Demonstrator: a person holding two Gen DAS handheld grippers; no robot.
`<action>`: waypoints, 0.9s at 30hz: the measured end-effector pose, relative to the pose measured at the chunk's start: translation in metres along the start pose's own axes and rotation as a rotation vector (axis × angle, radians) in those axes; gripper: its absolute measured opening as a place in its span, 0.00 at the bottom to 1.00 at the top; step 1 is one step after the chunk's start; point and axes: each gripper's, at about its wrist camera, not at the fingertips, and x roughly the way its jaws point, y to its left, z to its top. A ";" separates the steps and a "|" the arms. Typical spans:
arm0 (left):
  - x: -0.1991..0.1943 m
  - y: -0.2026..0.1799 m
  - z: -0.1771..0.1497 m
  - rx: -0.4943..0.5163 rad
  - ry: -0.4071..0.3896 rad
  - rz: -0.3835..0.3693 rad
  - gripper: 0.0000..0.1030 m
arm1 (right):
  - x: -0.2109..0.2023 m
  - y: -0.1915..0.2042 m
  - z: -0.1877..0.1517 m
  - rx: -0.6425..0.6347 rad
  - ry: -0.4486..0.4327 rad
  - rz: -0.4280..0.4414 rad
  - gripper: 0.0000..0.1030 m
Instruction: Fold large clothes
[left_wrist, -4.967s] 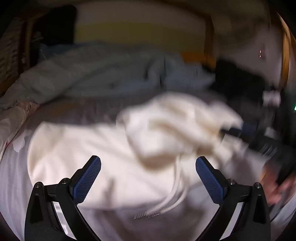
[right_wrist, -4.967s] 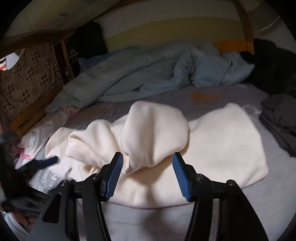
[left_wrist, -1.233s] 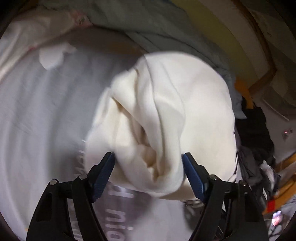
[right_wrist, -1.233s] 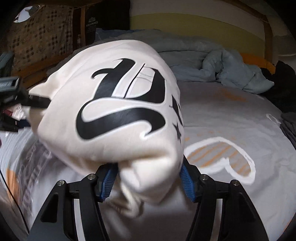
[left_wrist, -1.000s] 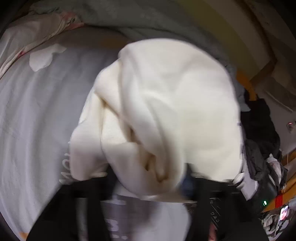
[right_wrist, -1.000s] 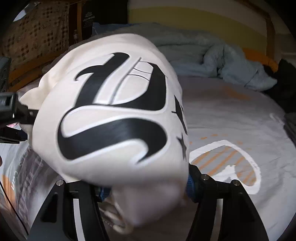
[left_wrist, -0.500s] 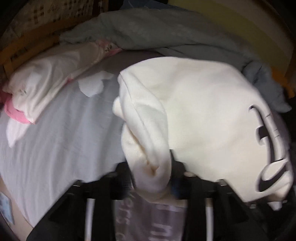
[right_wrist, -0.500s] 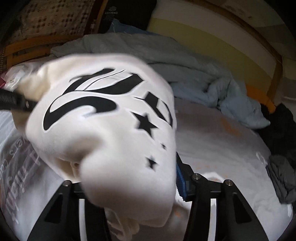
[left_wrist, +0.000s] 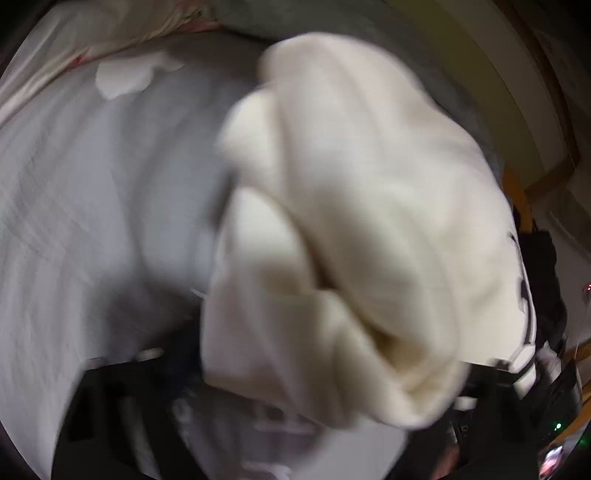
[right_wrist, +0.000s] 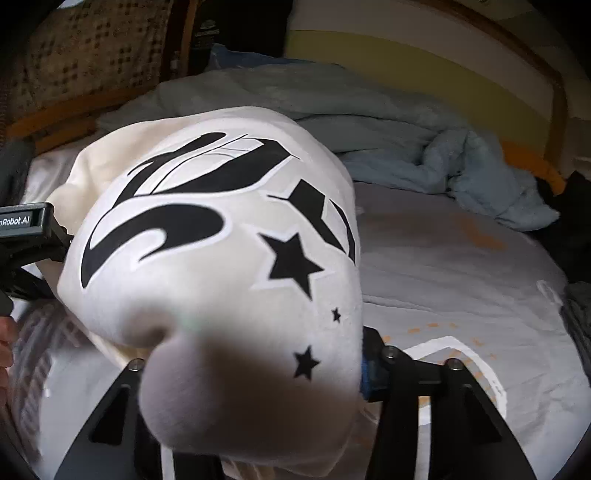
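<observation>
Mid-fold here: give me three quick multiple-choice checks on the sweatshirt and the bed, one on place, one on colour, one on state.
1. Where does the light blue quilt lie?
A. bunched at the far side of the bed, by the headboard
B. folded under the sweatshirt
C. on the floor

2. What colour is the print on the cream sweatshirt?
A. red
B. black, with stars
C. green

3. How is the sweatshirt at this moment?
A. spread flat on the grey sheet
B. hanging on a hanger
C. bunched up between both grippers

Answers: 1 A, the quilt is heaped beyond the bare sheet, below the headboard. 2 B, black lettering and black stars show in the right wrist view. 3 C, the cloth bulges in front of the right gripper, whose jaws are closing on it, and fills the blurred left gripper view, whose jaws are opening.
</observation>
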 end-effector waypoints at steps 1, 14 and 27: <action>-0.006 -0.007 -0.003 0.019 -0.022 0.020 0.53 | -0.002 0.001 0.000 0.000 -0.005 -0.004 0.43; -0.066 -0.246 -0.059 0.460 -0.392 0.047 0.29 | -0.103 -0.112 0.030 0.070 -0.214 -0.216 0.33; 0.026 -0.550 -0.165 0.672 -0.510 -0.379 0.28 | -0.197 -0.372 0.013 0.075 -0.437 -0.796 0.33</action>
